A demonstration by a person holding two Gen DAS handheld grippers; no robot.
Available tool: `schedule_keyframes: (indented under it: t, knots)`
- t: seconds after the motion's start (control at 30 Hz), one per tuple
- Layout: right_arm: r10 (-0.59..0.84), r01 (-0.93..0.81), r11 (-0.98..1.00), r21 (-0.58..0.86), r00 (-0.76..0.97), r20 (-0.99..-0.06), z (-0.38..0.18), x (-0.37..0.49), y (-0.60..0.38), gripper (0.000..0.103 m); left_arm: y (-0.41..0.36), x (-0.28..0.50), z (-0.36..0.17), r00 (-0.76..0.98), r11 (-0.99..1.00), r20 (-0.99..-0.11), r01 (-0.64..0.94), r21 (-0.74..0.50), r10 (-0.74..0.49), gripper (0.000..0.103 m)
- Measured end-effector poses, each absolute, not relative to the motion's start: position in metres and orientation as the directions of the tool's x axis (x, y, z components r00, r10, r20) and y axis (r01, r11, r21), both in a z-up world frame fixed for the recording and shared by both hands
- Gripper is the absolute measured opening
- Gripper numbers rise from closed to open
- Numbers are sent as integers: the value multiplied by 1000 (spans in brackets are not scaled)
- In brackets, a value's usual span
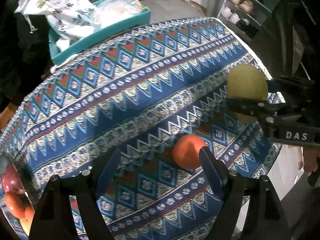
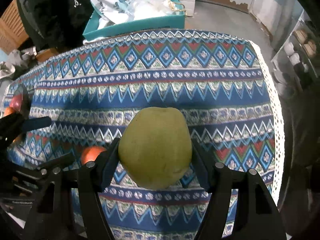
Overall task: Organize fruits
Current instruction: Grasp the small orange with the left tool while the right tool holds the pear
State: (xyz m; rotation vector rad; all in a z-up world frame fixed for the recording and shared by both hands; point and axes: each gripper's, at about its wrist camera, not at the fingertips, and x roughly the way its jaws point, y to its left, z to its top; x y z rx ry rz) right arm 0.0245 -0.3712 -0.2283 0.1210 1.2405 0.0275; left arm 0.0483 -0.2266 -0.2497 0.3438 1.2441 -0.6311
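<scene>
Patterned tabletop (image 2: 200,92) with right tongs (image 2: 155,160) gripping a green pear (image 2: 156,150); left tongs (image 1: 160,166) open and empty.

Right tongs hold the pear clear of the cloth, its long axis upright between the fingers. An orange fruit (image 1: 188,152) rests on the tabletop at 1 o'clock from the left tongs, just beside the right-hand finger (image 1: 210,168); contact cannot be confirmed. The left tongs are the nearer tool. More red and orange fruit (image 1: 14,192) sits at 8 o'clock in the left view, its holder unclear. A teal box (image 2: 140,25) of bags stands at 12 o'clock.
</scene>
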Motion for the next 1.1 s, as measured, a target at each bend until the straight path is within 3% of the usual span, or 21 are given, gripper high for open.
schedule_keyframes:
  t: [0.7,0.87,1.03,1.1]
  knots:
    - [126,106,981,164,301,-945,-244,4,-392,68,-269,36,-288,116,735,-952,664,-137,-282,81]
    - [131,108,980,169,299,-945,-246,4,-392,68,-276,35,-295,77,724,-953,669,-169,-293,69]
    - [135,102,980,172,296,-946,-248,4,-390,68,-278,36,-300,81,730,-956,665,-158,-280,50]
    - [136,99,980,172,296,-946,-248,5,-388,68,-274,36,-300,76,731,-954,661,-169,-289,50]
